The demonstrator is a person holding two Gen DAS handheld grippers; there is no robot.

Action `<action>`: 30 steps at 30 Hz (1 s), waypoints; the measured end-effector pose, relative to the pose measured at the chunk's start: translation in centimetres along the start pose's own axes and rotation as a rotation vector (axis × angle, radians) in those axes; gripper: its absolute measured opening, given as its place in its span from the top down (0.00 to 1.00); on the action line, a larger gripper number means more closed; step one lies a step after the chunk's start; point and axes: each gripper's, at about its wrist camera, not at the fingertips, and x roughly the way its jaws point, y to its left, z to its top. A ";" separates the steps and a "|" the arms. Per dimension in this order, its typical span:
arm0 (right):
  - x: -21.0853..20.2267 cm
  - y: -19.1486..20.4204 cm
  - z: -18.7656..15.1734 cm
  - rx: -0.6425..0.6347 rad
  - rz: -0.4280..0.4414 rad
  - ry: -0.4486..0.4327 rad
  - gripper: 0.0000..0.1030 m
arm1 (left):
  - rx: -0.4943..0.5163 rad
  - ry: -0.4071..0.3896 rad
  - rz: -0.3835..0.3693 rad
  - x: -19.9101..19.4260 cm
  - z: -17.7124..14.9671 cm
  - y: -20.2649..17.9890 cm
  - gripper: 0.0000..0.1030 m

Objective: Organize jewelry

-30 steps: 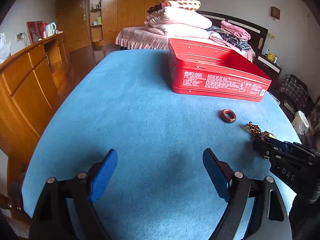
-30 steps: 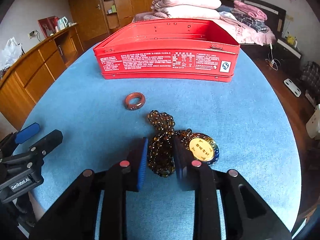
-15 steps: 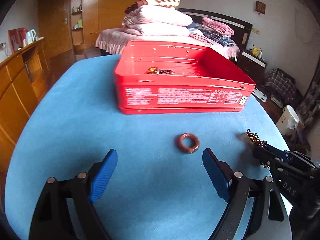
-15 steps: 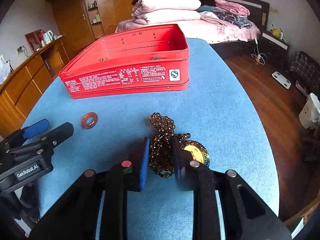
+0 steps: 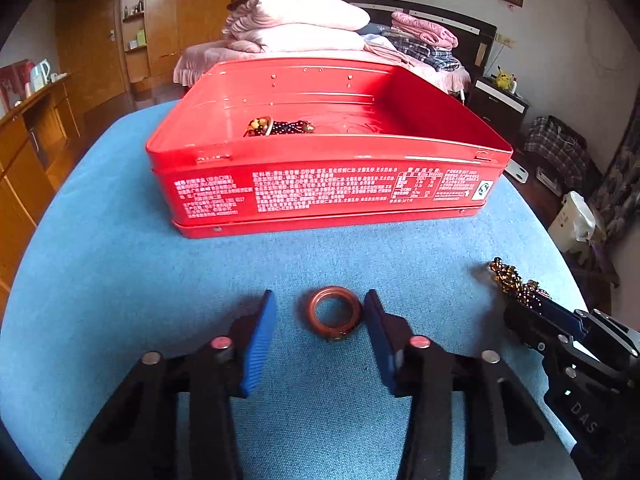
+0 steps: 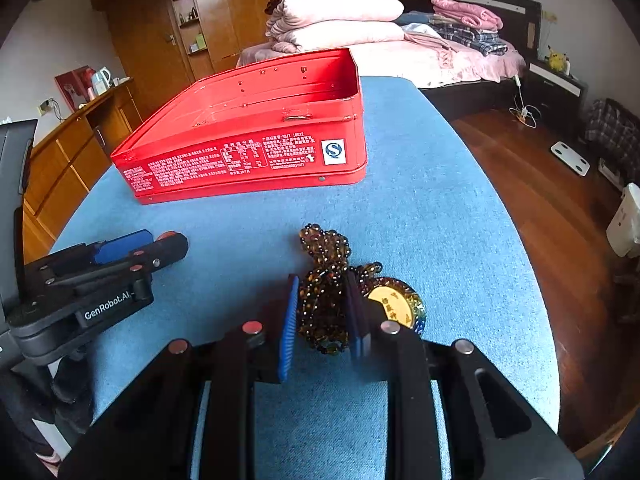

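Observation:
A brown ring (image 5: 334, 314) lies flat on the blue tabletop (image 5: 120, 280) in front of an open red tin (image 5: 320, 188). My left gripper (image 5: 319, 307) straddles the ring and its jaws are closing. The right pad is nearly at the ring, while the left pad still stands apart from it. Beaded jewelry (image 5: 280, 126) lies inside the tin. My right gripper (image 6: 323, 280) is shut on a bunched dark bead necklace (image 6: 324, 248) resting on the table, its gold pendant (image 6: 394, 304) beside the right finger. In the right wrist view the left gripper (image 6: 132, 248) sits at the left, with the red tin (image 6: 248, 156) beyond.
The table's rounded edge drops to a wooden floor (image 6: 560, 208) on the right. Wooden cabinets (image 5: 28, 152) stand at the left. A bed with folded blankets (image 5: 304, 20) lies behind the tin. In the left wrist view, the right gripper (image 5: 532, 308) and necklace (image 5: 506, 276) are at the right.
The left gripper swung right and forward until the ring sat between its jaws, then the jaws narrowed around it. The right gripper shifted a little, still shut on the necklace.

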 end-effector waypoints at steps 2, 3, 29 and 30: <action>0.0 0.0 -0.2 -0.002 -0.001 -0.001 0.79 | -0.002 0.000 -0.012 -0.1 0.0 0.0 0.71; 0.0 0.1 -0.1 -0.004 -0.002 0.000 0.79 | -0.004 0.002 -0.021 -0.2 -0.1 0.0 0.71; -1.1 2.8 -0.9 -0.008 -0.042 0.003 0.80 | -0.037 -0.070 0.010 -5.7 -2.7 4.2 0.71; -1.4 3.0 -0.9 -0.010 -0.039 -0.001 0.80 | -0.039 -0.071 0.008 -6.0 -2.8 4.4 0.71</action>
